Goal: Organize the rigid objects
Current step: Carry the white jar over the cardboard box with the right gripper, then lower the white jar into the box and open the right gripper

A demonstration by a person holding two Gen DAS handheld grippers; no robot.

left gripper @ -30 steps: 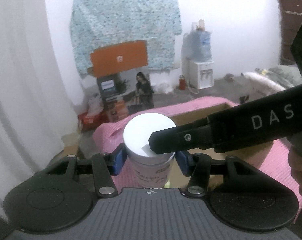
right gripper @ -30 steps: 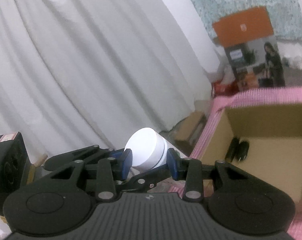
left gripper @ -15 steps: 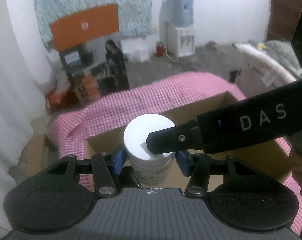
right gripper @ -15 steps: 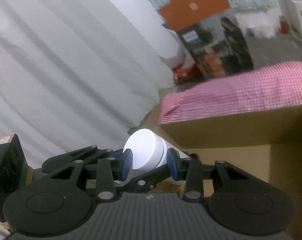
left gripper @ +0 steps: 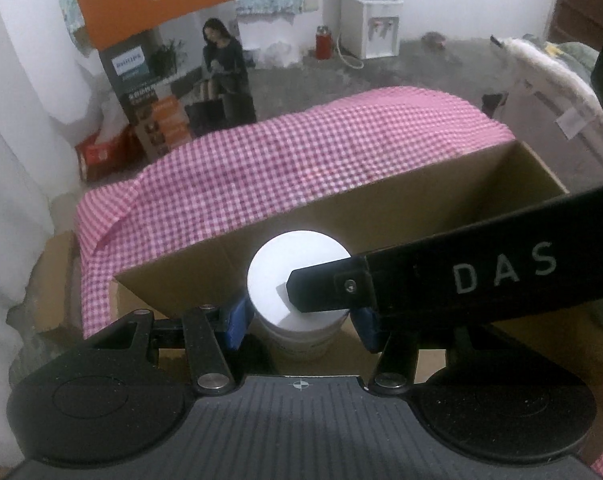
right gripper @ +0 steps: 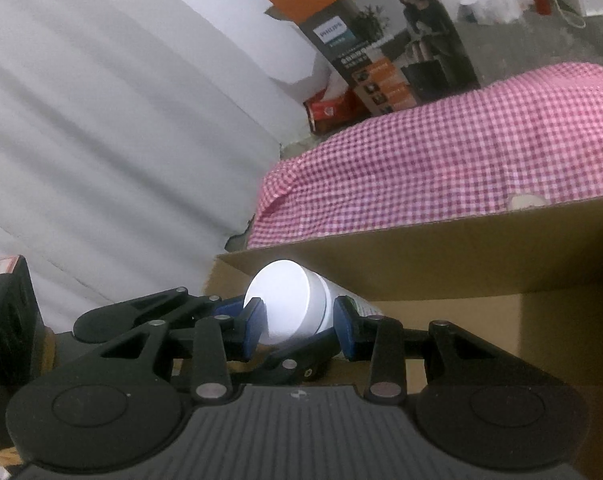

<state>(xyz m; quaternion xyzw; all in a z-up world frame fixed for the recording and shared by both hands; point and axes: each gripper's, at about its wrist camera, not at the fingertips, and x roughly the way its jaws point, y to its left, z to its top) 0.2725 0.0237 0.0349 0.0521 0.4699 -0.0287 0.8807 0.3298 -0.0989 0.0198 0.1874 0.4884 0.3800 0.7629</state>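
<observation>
White-lidded plastic jar (left gripper: 297, 280), one item, is held upright between the blue pads (left gripper: 234, 318) of the left gripper (left gripper: 299, 322), whose jaws are closed partway onto its body just below the lid. A second white-capped container (right gripper: 287, 306), lying tilted with its cap toward the camera, is clamped in the same manner by the right gripper (right gripper: 297, 322), its jaws set narrower on the slimmer body. In the left wrist view, one black finger of the right gripper, lettered "DAS" (left gripper: 501, 268), is seen crossing over the jar's lid; whether it touches the lid cannot be told. An open cardboard box (left gripper: 381, 216) stands on a surface covered by a pink checked cloth (left gripper: 301, 152), with a printed appliance carton (left gripper: 173, 76) and a water dispenser (left gripper: 371, 24) noted beyond on the floor. Compared with a second ago, both views are now tipped downward: the box, formerly low and partly out of frame, is seen filling the middle ground directly behind and beneath both containers, and its near wall has risen in the right wrist view. Neither grip has altered in width over that interval. Both items are therefore judged to have been carried to the box and brought low over its opening, so that the placing step is thought close. Release has not yet been made; the box floor beneath the jar is hidden, so the free space there cannot be confirmed.
</observation>
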